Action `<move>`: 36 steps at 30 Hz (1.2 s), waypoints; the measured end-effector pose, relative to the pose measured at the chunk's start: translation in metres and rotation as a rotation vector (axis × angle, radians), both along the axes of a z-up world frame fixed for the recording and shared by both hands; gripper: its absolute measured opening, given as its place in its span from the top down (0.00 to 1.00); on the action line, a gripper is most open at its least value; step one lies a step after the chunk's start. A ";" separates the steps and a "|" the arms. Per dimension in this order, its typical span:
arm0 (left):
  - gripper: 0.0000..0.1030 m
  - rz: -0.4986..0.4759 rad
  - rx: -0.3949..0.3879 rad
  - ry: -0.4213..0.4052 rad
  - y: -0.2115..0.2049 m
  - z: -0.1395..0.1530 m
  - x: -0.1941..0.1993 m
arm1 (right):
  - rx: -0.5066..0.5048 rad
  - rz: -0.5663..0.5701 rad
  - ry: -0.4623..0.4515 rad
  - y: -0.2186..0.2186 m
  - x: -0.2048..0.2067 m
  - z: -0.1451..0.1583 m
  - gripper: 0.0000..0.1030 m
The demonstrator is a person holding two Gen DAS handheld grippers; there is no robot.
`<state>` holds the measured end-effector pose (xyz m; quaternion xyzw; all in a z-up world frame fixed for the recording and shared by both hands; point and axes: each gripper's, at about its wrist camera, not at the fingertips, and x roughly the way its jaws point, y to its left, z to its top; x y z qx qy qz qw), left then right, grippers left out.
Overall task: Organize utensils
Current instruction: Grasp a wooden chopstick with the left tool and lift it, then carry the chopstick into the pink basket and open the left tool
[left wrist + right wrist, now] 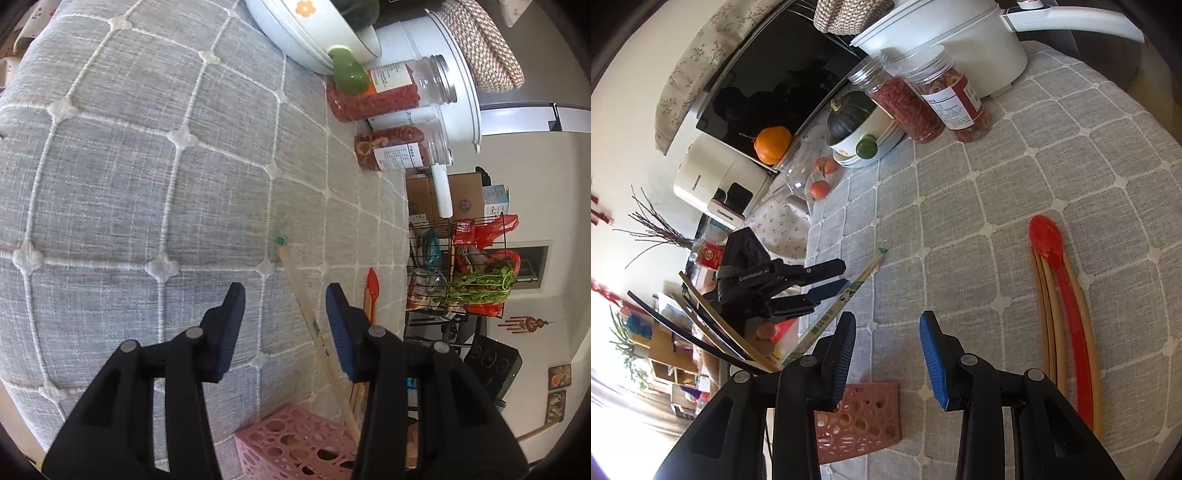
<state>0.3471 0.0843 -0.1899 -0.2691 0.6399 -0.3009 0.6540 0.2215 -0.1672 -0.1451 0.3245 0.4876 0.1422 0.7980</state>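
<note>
On the grey checked tablecloth [997, 155] lies the pink perforated holder [860, 421], tipped over — chopsticks [1049, 317] and red spoon [1067, 291] well apart. Both the left gripper [284, 295] and right gripper [888, 321] gape empty. Risk: the holder may roll if nudged during loading.

On the table: one red spoon [1057, 266], three loose wooden chopsticks [1049, 314], one pink holder [860, 417], two jars [945, 96].

A grey checked tablecloth [1015, 155] covers the table; beyond stand a wire rack [454, 266] and pale walls.
</note>
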 end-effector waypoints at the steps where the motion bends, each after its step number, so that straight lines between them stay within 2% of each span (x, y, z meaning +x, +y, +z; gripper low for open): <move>1: 0.55 -0.015 0.003 -0.004 -0.004 0.001 0.001 | -0.008 0.002 0.003 0.001 0.000 -0.001 0.64; 8: 0.55 -0.139 0.050 0.012 -0.030 -0.005 0.001 | -0.010 -0.008 0.022 -0.002 0.002 -0.007 0.64; 9: 0.59 -0.147 0.053 0.014 -0.032 -0.006 0.001 | -0.010 -0.007 0.026 -0.002 0.002 -0.008 0.64; 10: 0.73 -0.143 0.067 0.018 -0.033 -0.007 0.001 | -0.011 -0.007 0.027 -0.003 0.003 -0.008 0.64; 12: 0.86 -0.126 0.093 0.018 -0.033 -0.008 0.002 | -0.013 -0.009 0.025 -0.003 0.003 -0.008 0.64; 15: 0.87 -0.103 0.104 -0.028 -0.033 -0.001 0.001 | -0.013 -0.010 0.021 -0.004 0.004 -0.006 0.64; 19: 0.89 0.016 0.077 -0.072 -0.011 0.013 0.004 | -0.006 -0.012 0.015 -0.005 0.003 -0.003 0.64; 24: 0.93 0.206 0.054 -0.236 0.023 0.049 0.002 | -0.004 -0.008 -0.016 -0.006 -0.001 0.006 0.64; 27: 0.94 0.329 0.105 -0.370 0.048 0.079 -0.005 | 0.005 -0.007 -0.030 -0.006 -0.003 0.011 0.64; 30: 0.94 0.451 0.079 -0.509 0.074 0.111 -0.018 | 0.027 -0.007 -0.043 -0.007 -0.004 0.015 0.64; 32: 0.94 0.481 0.048 -0.566 0.085 0.126 -0.025 | 0.040 -0.008 -0.053 -0.008 -0.005 0.019 0.64; 36: 0.94 0.488 0.094 -0.657 0.086 0.149 -0.043 | 0.043 -0.019 -0.065 -0.012 -0.007 0.022 0.64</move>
